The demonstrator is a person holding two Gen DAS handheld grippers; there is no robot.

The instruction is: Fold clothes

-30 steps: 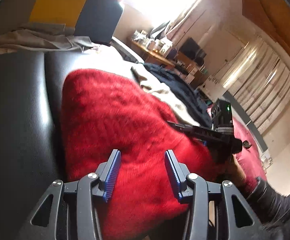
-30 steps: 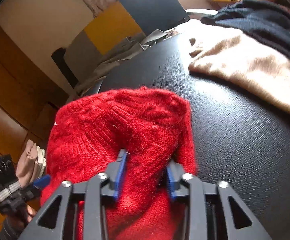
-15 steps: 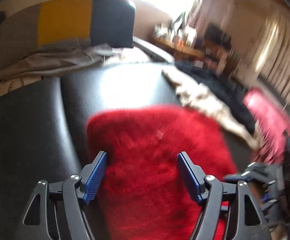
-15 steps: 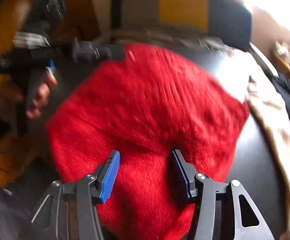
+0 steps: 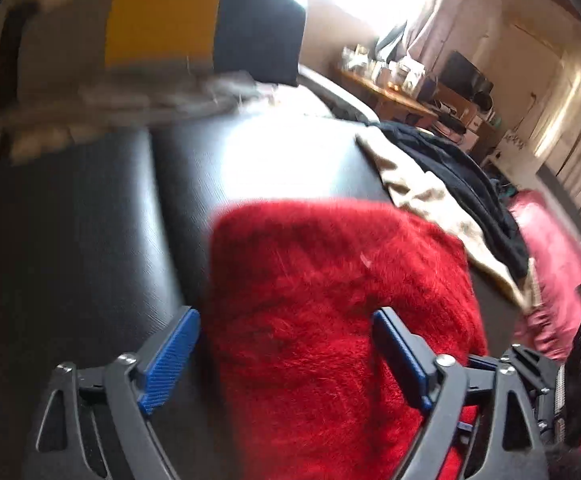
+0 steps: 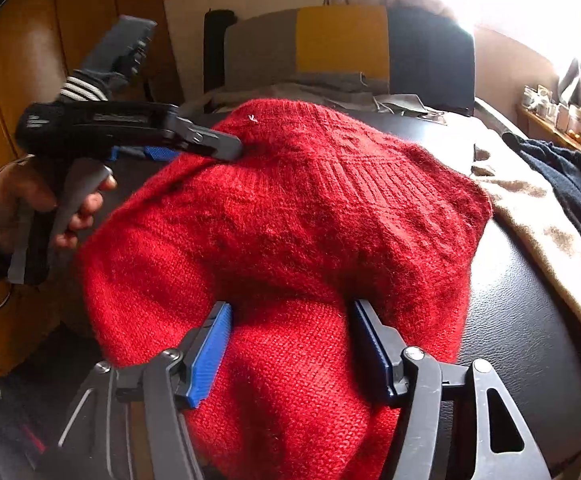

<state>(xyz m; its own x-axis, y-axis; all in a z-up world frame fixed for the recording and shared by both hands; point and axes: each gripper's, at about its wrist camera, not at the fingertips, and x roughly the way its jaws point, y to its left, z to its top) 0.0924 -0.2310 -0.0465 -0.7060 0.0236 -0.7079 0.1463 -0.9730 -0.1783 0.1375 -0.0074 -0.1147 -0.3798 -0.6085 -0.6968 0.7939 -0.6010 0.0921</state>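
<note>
The left tongs (image 5: 286,360) are standing wide, their jaws having just been opening, with the red sweater (image 5: 330,300) lying between the blue ribbed pads (image 5: 170,360) but not pinched. The right tongs (image 6: 290,352) are also gaping, jaws just having been widening, straddling a loose fold of the same sweater. The garment is lying bunched on the black leather-grained counter (image 6: 530,320), fuzzy, thick-knit, with a ribbed band, beside a beige garment (image 6: 538,208) towards the right edge.

No readable text, labels, brands, numbers or signs in either view
</note>
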